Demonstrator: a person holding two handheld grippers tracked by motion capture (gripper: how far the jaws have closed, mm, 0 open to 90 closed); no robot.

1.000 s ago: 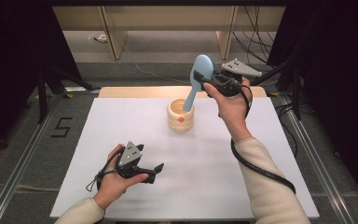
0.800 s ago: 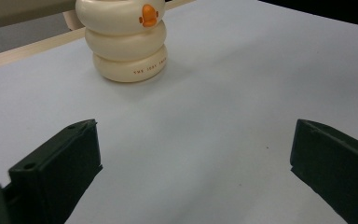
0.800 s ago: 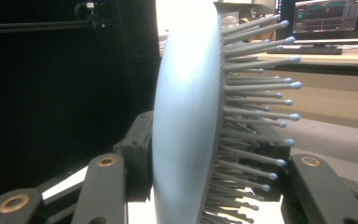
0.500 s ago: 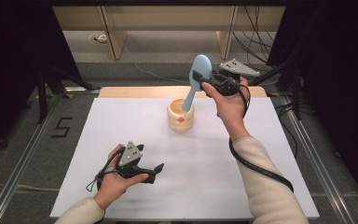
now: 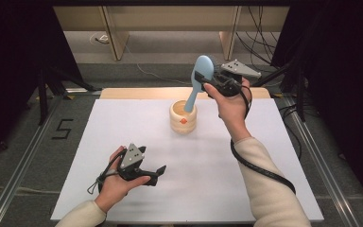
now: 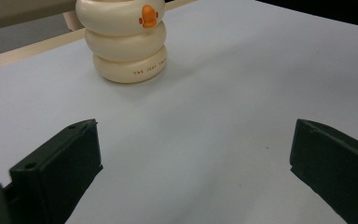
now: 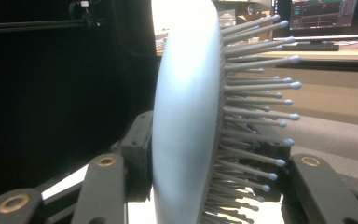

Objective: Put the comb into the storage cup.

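A white table (image 5: pixel 123 123) spreads across the workspace, ringed by dark curtains and a grey floor, with the person's two forearms coming in from the near edge. Toward its far middle stands a cream holder (image 5: pixel 183 118), a stubby pot built of stacked rings with a small orange duck bill on its front; the left gripper view catches that holder (image 6: pixel 127 42) upright, well clear of the jaws in the foreground.

Rising out of the holder at a slant is a pale blue hairbrush (image 5: pixel 198 82), handle end down inside the pot's mouth and head up and away to the right. The right gripper (image 5: pixel 207 81) grips it by the head, jaws closed on either side: in the right gripper view the brush (image 7: pixel 186 116) stands edge-on between the two black jaws, smooth back to one side, ball-tipped bristles to the other. Holding the head rather than the handle leaves the handle free to slide into or out of the pot; which of the two is under way cannot be judged from this moment.

Near the front of the table, the left gripper (image 5: pixel 157 171) rests low in the person's left hand (image 5: pixel 116 182), pointing toward the holder. Its jaws stand wide apart with nothing between them, apparently waiting, perhaps ready to steady the pot should it tip.
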